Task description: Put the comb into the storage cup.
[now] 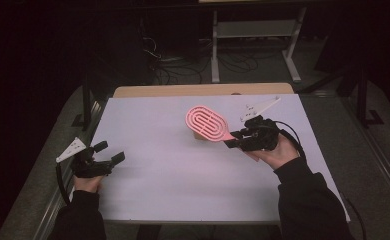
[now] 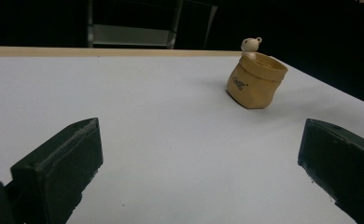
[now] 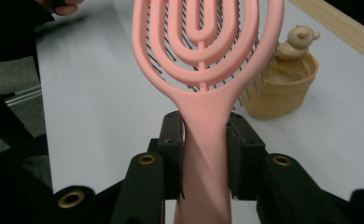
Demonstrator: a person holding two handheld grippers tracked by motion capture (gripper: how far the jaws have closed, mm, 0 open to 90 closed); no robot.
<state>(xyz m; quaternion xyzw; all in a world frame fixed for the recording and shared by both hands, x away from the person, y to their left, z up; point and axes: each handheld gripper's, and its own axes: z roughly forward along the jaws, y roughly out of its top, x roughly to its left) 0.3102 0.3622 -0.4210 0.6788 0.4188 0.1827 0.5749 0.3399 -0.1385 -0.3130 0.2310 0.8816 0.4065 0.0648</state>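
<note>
- Between right gripper [image 3: 203, 140] fingers: pink hairbrush [image 3: 203, 56] handle, pinched; tan pouch [image 3: 283, 88] just beyond.
- Left gripper [image 1: 108, 152] fingers spread over bare tabletop [image 2: 147, 116].

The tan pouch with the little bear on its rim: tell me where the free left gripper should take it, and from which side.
Grip the tan pouch across its soft body below the rolled rim, coming in low from the left gripper's side with open jaws. It leans and the bear sits on the far rim, so avoid that edge. The pink hairbrush hovers above it.
</note>
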